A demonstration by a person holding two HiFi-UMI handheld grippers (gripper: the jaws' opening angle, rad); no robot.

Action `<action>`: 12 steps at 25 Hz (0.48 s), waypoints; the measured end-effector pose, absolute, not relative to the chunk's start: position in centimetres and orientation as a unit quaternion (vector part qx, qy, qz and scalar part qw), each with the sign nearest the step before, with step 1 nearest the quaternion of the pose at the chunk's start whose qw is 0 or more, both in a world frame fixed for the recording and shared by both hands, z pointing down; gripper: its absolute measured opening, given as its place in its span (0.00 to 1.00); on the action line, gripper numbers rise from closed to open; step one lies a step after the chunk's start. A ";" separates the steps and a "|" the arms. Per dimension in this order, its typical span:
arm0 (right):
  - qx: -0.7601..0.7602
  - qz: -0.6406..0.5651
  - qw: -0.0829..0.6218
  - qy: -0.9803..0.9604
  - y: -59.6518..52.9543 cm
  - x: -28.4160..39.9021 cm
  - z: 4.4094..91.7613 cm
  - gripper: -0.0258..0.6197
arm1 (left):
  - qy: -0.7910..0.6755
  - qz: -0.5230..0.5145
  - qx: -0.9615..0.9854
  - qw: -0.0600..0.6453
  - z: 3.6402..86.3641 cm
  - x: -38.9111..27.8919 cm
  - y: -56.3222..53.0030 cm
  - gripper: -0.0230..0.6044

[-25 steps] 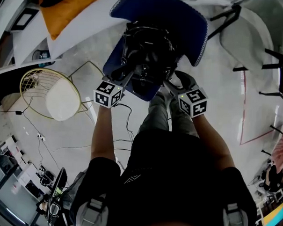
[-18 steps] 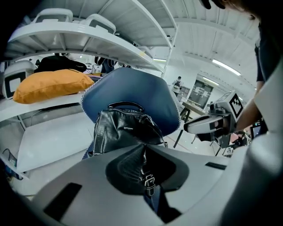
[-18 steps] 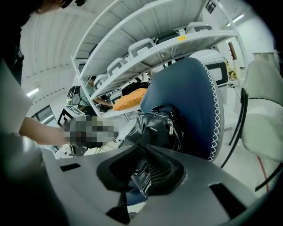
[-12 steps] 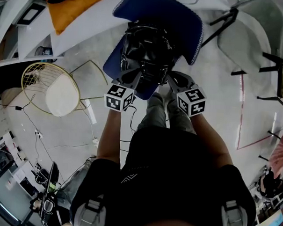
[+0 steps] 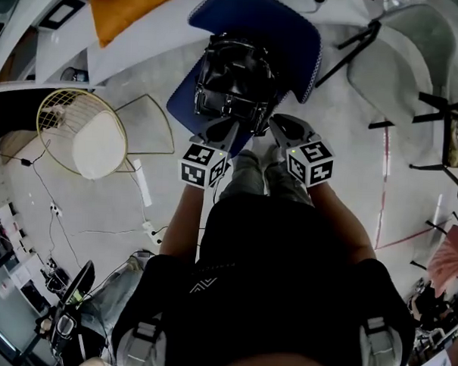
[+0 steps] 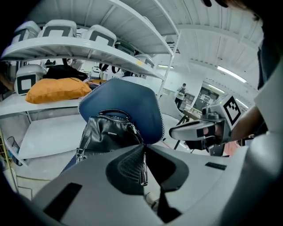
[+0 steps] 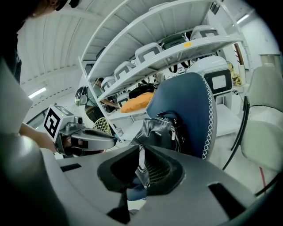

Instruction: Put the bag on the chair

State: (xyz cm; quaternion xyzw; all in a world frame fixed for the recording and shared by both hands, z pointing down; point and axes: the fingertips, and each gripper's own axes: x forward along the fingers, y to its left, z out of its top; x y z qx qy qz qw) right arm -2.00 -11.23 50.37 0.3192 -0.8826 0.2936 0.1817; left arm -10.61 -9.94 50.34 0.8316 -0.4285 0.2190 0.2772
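A black leather bag [image 5: 232,78] stands upright on the seat of a blue chair [image 5: 266,24], leaning against its backrest. The left gripper view shows the bag [image 6: 108,134] and chair [image 6: 128,101] just ahead. My left gripper [image 5: 222,127] hovers just short of the bag's near side, shut with nothing in it. My right gripper [image 5: 281,128] is beside it to the right, level with the seat's front edge, shut and empty too. In the right gripper view the bag [image 7: 161,130] rests against the backrest [image 7: 192,108], apart from the jaws.
A gold wire chair with a white cushion [image 5: 83,138] stands left of the blue chair. White shelves behind hold an orange bag [image 5: 130,7] and white cases. Grey chairs [image 5: 405,50] stand to the right. Cables run across the floor at lower left.
Both grippers have drawn back from the bag towards the person. The bag stays on the chair seat.
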 end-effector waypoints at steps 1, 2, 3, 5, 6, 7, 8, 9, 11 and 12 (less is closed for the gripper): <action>0.317 0.293 0.181 -0.884 -11.1 -1.9 50.1 0.13 | -0.428 0.219 0.833 0.274 50.1 -10.3 -9.7 0.07; 0.314 0.293 0.180 -0.885 -10.9 -1.9 49.8 0.13 | -0.428 0.220 0.834 0.271 49.8 -10.0 -9.5 0.07; 0.312 0.293 0.178 -0.886 -10.7 -1.8 49.5 0.13 | -0.427 0.221 0.834 0.269 49.6 -9.8 -9.2 0.07; 0.307 0.296 0.175 -0.887 -10.3 -1.6 49.0 0.13 | -0.428 0.223 0.833 0.270 49.2 -9.3 -8.7 0.07; 0.305 0.297 0.175 -0.888 -10.1 -1.5 48.8 0.13 | -0.430 0.225 0.831 0.272 49.0 -9.2 -8.5 0.07; 0.303 0.297 0.176 -0.888 -9.9 -1.4 48.6 0.13 | -0.433 0.227 0.828 0.274 48.9 -9.1 -8.4 0.07; 0.302 0.296 0.178 -0.889 -9.8 -1.3 48.4 0.13 | -0.435 0.229 0.826 0.276 48.8 -9.0 -8.3 0.07; 0.301 0.294 0.180 -0.889 -9.8 -1.2 48.3 0.13 | -0.438 0.232 0.823 0.277 48.7 -9.0 -8.3 0.07; 0.300 0.291 0.184 -0.889 -9.9 -1.2 48.1 0.13 | -0.443 0.235 0.819 0.278 48.6 -9.0 -8.4 0.07; 0.299 0.291 0.185 -0.890 -10.0 -1.2 48.0 0.13 | -0.446 0.238 0.817 0.278 48.6 -9.0 -8.4 0.07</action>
